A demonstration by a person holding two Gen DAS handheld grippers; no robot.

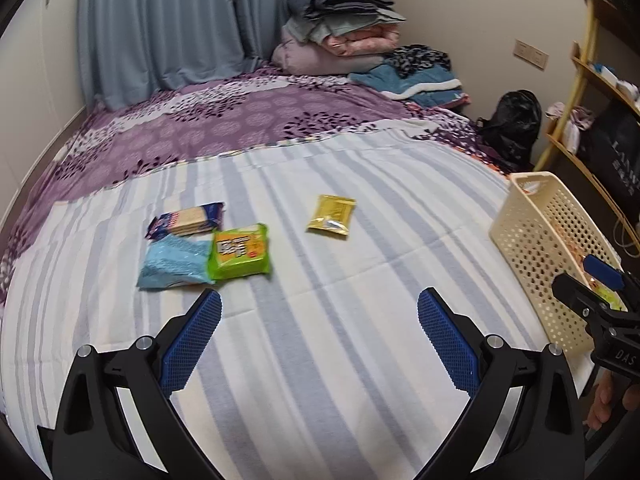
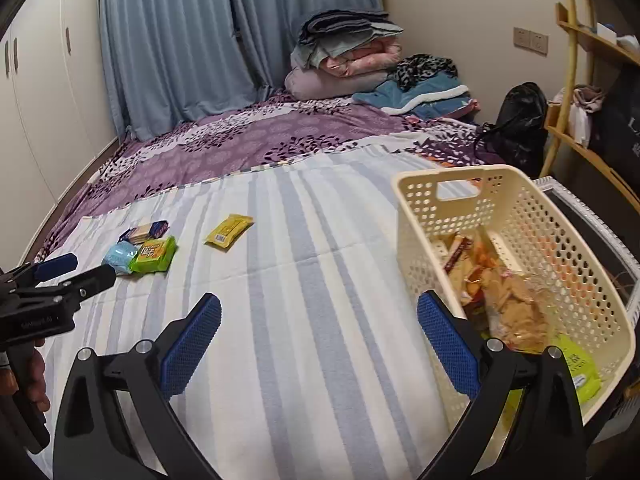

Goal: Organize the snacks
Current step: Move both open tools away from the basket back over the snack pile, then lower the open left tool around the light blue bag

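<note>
On the striped sheet lie a green snack pack (image 1: 239, 254) (image 2: 153, 255), a light blue pack (image 1: 174, 264) (image 2: 119, 258), a dark blue cracker pack (image 1: 188, 219) (image 2: 146, 231) and a yellow packet (image 1: 331, 214) (image 2: 229, 230). My left gripper (image 1: 319, 316) hovers open just short of the green and light blue packs, nothing between its fingers. A cream perforated basket (image 1: 532, 236) (image 2: 520, 216) at the right holds several snack bags (image 2: 508, 300). My right gripper (image 2: 319, 316) is open and empty, its right finger over the basket's near left wall.
The bed's far half has a purple floral cover (image 1: 240, 120), with folded bedding (image 1: 340, 36) stacked at the head. A black bag (image 1: 514, 124) and a wooden shelf (image 1: 592, 120) stand right of the bed. White wardrobes (image 2: 36, 100) line the left.
</note>
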